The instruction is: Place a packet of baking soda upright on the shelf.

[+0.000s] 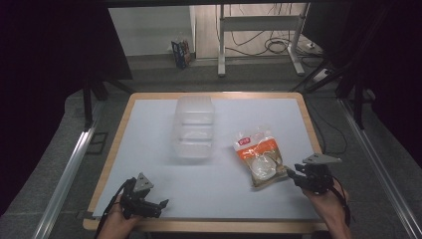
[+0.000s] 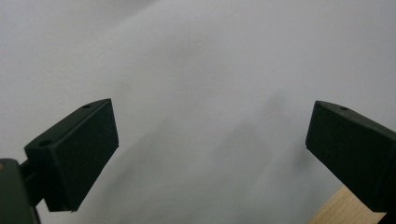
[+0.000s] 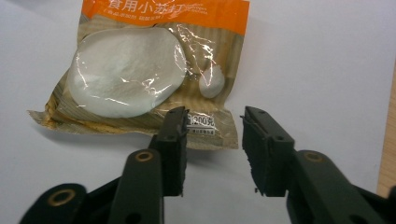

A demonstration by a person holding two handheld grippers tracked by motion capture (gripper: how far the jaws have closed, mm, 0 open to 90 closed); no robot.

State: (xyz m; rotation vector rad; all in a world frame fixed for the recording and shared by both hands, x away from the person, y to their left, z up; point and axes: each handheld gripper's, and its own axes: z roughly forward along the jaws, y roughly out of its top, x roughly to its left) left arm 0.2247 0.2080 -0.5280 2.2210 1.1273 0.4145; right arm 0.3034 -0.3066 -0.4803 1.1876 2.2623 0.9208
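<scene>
The table [image 1: 149,129], a wide white surface edged in pale wood, carried everything in the scene. Near the middle of its far half stood a clear plastic container [image 1: 193,128], hazy in the high view and well apart from both hands. To its right, toward the near right part of the table, lay a packet of white powder [image 1: 259,155] with an orange band across the top and a see-through window over a brown striped backing; it lay flat with its orange end pointing away from the person.

The right tongs [image 1: 290,173] sat at the packet's near right corner. In the right gripper view the packet's bottom seam [image 3: 205,135] ran just ahead of the two black jaws, which stood partly closed with a clear gap between them; one jaw overlapped the seam's edge and the other stood just off the corner, and no pad pressed on the wrapper. Nothing was gripped.

The left tongs [image 1: 161,203] rested at the near left edge of the table, far from the packet. In the left gripper view [image 2: 210,154] its jaws stood wide apart over bare white surface, holding nothing.
</scene>
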